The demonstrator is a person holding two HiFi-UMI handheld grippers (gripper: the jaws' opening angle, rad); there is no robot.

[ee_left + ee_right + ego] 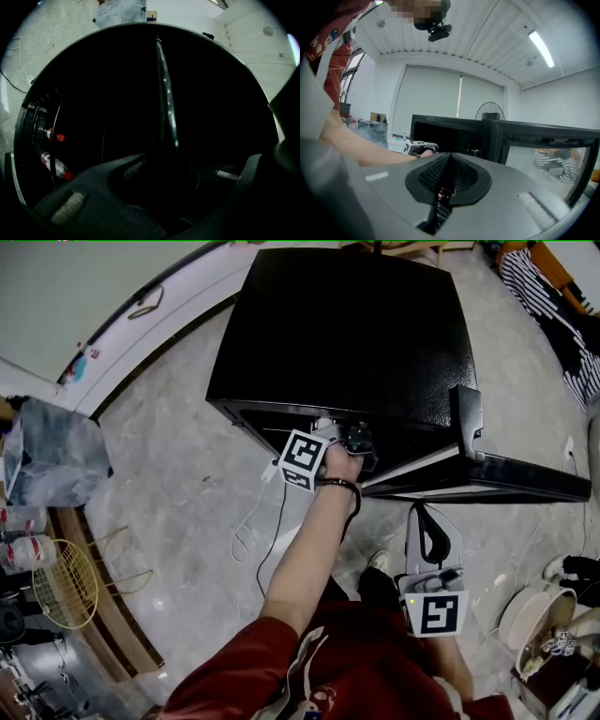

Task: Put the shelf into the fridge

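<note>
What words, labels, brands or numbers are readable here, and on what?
No text can be read.
Bottles in the fridge: labels too small and dark.
Red shirt: print too blurred.
Marker cubes: black-and-white squares only, no letters.

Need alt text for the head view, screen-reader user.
Seen from above, a person in a red top holds the left hand-held gripper at the front opening of a black mini fridge, its door swung open to the right. The right hand-held gripper hangs low by the person's body, clear of the fridge.
</note>
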